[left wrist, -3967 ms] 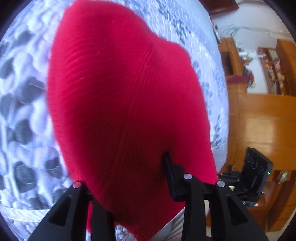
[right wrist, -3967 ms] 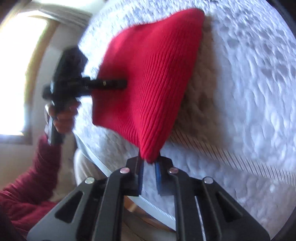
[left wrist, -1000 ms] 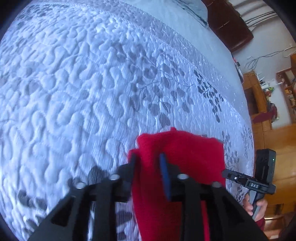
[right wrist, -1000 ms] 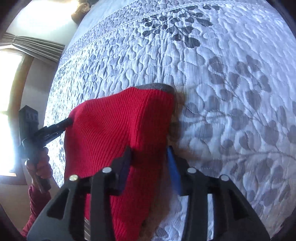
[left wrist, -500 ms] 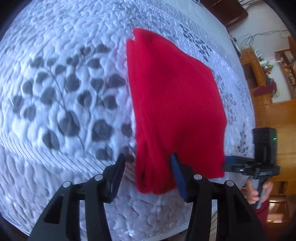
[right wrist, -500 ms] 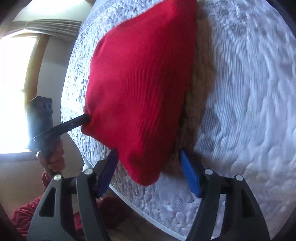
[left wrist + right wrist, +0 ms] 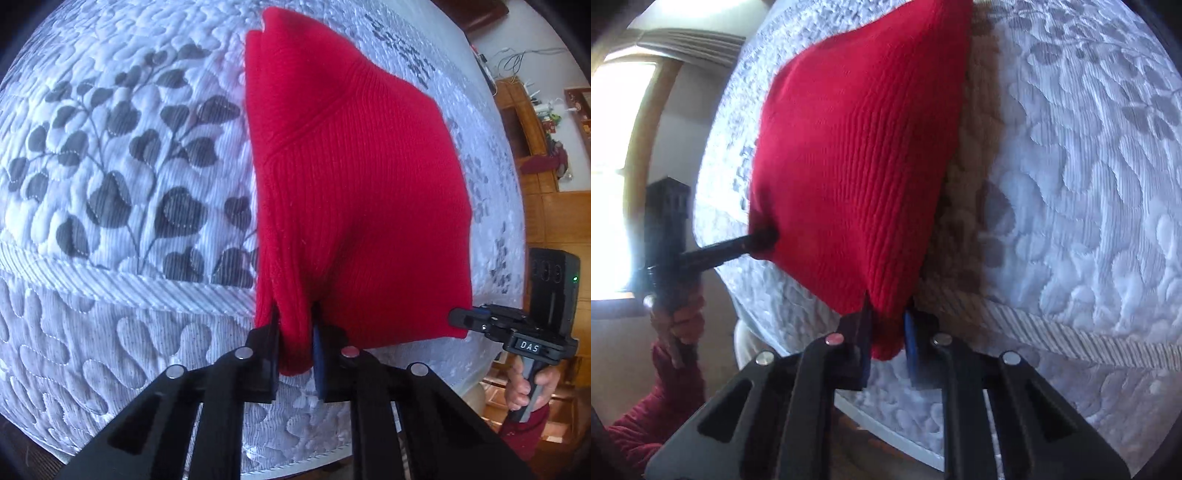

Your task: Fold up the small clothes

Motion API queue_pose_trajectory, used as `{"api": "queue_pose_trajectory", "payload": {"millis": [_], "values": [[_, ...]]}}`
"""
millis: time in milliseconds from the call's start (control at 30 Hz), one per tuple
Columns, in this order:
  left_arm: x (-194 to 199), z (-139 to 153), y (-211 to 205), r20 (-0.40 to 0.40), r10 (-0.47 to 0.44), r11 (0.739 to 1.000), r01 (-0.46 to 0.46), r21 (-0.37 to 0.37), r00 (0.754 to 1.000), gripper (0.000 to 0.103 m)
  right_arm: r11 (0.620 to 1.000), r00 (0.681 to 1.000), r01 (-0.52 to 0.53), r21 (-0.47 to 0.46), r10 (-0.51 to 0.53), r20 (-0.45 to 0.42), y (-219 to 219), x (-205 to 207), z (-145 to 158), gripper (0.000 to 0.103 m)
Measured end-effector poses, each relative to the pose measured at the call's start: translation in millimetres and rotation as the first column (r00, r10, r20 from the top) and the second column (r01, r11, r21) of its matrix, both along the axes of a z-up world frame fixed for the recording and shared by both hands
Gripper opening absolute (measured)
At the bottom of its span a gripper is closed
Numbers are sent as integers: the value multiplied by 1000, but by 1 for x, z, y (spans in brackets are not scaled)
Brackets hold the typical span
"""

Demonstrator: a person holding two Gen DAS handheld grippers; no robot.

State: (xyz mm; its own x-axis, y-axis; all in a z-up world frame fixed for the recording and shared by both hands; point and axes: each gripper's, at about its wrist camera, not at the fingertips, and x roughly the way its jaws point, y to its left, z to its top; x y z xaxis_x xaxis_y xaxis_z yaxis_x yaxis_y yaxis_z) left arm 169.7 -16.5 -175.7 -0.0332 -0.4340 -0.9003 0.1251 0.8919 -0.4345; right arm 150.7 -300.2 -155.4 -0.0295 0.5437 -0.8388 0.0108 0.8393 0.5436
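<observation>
Left gripper [image 7: 295,343]: jaws nearly together, pinching one near corner of the garment [image 7: 354,177]. Right gripper [image 7: 886,339]: likewise narrowed on the other near corner. Garment: one, red ribbed knit, folded, spread over the quilt [image 7: 110,177] near the bed's edge. Quilt: one, white, grey leaf print, corded border. Room: wooden furniture [image 7: 554,221]; bright window [image 7: 613,177].
</observation>
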Motion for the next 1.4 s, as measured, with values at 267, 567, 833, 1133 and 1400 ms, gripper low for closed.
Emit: {"api": "queue_pose_trajectory", "payload": {"millis": [267,567,833,1133,1400], "values": [[-7,29,-9,127,-61,996,52,77,990,48,994,998,-32,-106,38,51,12,8,12,41],[78,35,20,119,66,997,-60,-53,991,76,993,987,110,46,-114,110,-36,68,37,73],[124,-6,7,10,39,985,-37,-169,999,75,996,995,77,41,-79,54,-29,120,3,76],[135,-17,-21,46,-18,973,28,-227,999,91,987,997,63,147,-67,28,-10,136,-32,77],[145,-30,-28,3,27,938,-25,-346,1000,52,958,987,155,243,-160,2,-31,146,-40,52]]}}
